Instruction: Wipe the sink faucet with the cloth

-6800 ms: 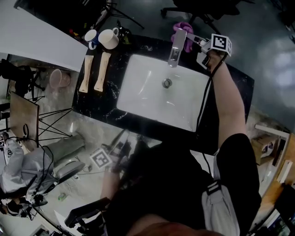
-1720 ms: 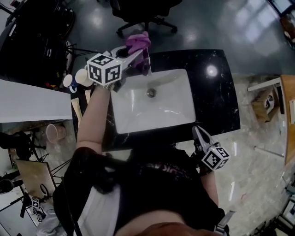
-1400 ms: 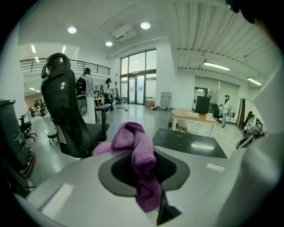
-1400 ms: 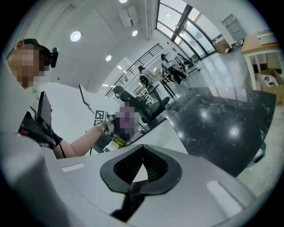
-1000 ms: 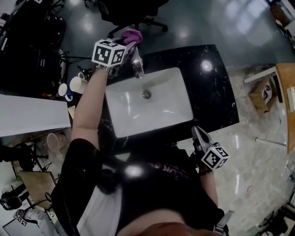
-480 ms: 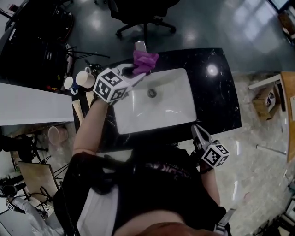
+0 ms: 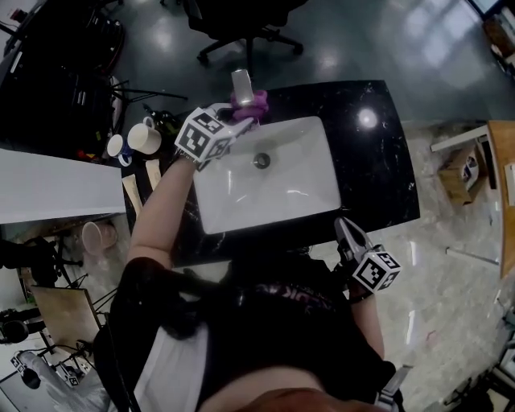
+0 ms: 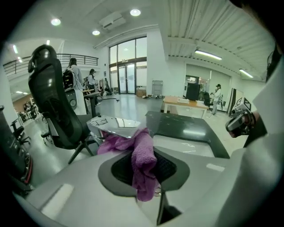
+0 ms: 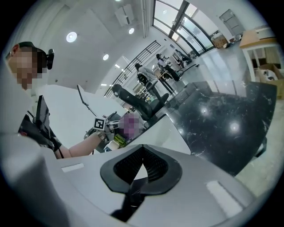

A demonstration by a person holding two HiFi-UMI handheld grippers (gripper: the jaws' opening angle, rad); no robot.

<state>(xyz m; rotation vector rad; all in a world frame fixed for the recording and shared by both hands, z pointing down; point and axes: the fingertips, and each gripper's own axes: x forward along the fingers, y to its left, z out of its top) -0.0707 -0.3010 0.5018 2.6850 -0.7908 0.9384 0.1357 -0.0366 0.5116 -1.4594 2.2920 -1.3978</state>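
Observation:
My left gripper reaches over the back left corner of the white sink. It is shut on a purple cloth. The cloth lies against the chrome faucet on its basin side. In the left gripper view the cloth hangs between the jaws of the left gripper and bunches against the faucet's flat top. My right gripper hangs off the counter's front edge, away from the sink. In the right gripper view the right gripper is shut with nothing between its jaws.
The sink sits in a black stone counter. Two mugs stand at the counter's left end, with two wooden tools beside them. An office chair stands behind the counter, close behind the faucet.
My left gripper has carried the cloth from behind the faucet over to its basin side and lower. The right gripper has stayed where it was.

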